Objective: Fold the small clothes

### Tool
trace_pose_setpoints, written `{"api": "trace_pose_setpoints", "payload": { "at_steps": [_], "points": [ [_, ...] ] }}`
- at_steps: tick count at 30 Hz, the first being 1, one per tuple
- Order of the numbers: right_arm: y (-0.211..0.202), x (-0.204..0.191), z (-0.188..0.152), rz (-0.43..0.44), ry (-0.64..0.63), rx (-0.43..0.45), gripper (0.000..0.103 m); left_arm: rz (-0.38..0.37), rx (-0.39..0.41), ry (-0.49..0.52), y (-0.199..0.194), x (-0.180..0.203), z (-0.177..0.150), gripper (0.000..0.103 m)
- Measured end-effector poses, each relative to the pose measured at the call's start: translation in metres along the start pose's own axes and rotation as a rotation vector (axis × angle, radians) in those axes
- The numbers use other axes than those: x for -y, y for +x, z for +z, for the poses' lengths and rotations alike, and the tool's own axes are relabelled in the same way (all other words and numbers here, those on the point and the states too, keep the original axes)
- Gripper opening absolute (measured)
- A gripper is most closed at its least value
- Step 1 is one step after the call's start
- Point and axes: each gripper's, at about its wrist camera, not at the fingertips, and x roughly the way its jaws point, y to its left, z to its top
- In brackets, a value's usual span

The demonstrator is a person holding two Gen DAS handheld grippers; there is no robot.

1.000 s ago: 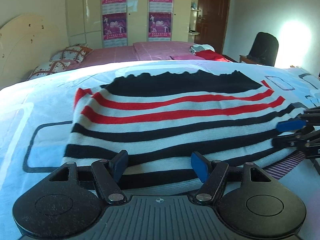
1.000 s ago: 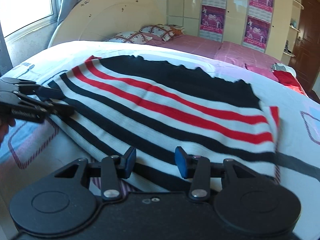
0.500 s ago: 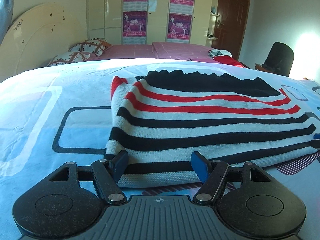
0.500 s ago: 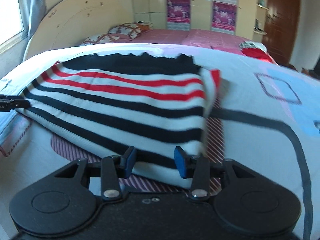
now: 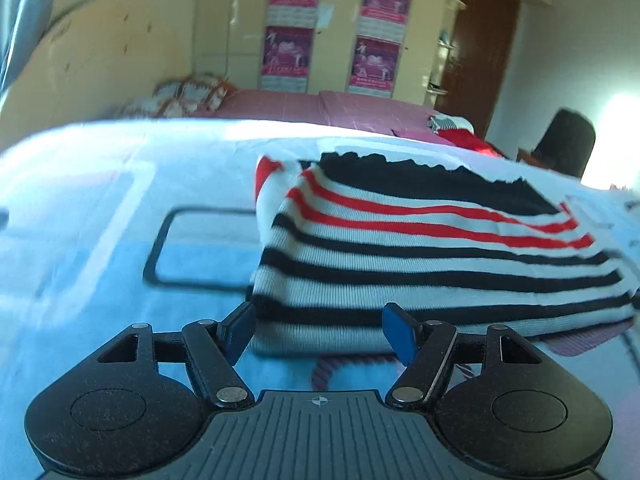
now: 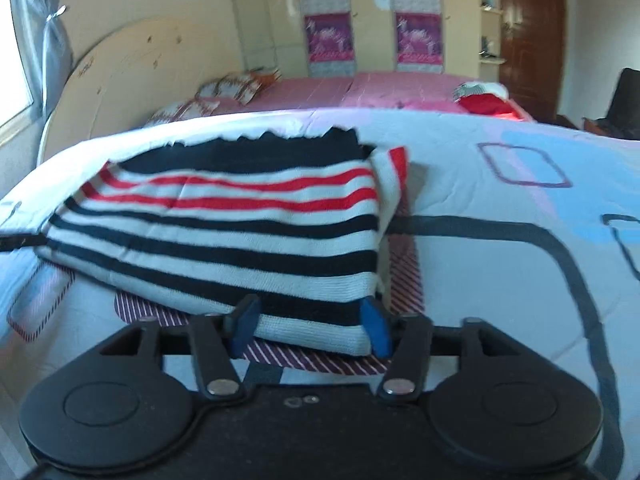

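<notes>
A knitted garment with black, white and red stripes [image 5: 420, 256] lies folded flat on the pale blue bedspread [image 5: 92, 240]. My left gripper [image 5: 320, 332] is open at the garment's near left corner, its blue fingertips either side of the near hem. In the right wrist view the same garment [image 6: 240, 236] lies ahead. My right gripper [image 6: 308, 326] is open at its near right corner, the hem between its blue fingertips. Neither gripper holds cloth.
A second bed with a pink cover [image 6: 380, 88], patterned pillows [image 5: 188, 94] and red clothes [image 6: 486, 104] stands behind. A cream headboard [image 6: 132, 64], a wardrobe with posters [image 5: 332, 28], a brown door [image 6: 528, 32] and a dark chair [image 5: 564, 142] line the room.
Both grippers have slid outward along the near hem, the left one leftward and the right one rightward. The right gripper's jaws have opened wider. The garment has not moved.
</notes>
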Motion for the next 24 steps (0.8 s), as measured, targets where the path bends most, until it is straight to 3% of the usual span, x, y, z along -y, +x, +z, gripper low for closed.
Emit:
{"api": "trace_pose_setpoints", "payload": {
  "at_steps": [4, 9, 11, 18, 24],
  "points": [
    [-0.005, -0.007, -0.002, 0.058, 0.082, 0.032, 0.053, -0.104, -0.024, -0.277, -0.006, -0.02, -0.029, 0.069],
    [0.01, -0.049, 0.01, 0.103, 0.037, 0.051, 0.024, -0.202, 0.047, -0.592, 0.006, -0.034, -0.052, 0.069],
    [0.019, -0.063, 0.019, 0.117, 0.017, 0.054, 0.024, -0.236, 0.076, -0.698, 0.017, -0.041, -0.055, 0.069],
    [0.05, -0.1, 0.048, 0.194, -0.055, 0.055, 0.024, -0.238, 0.169, -0.764, 0.046, -0.04, -0.047, 0.069],
    [0.081, -0.113, 0.06, 0.196, -0.072, 0.03, 0.022, -0.242, 0.201, -0.794, 0.069, -0.04, -0.032, 0.069]
  ]
}}
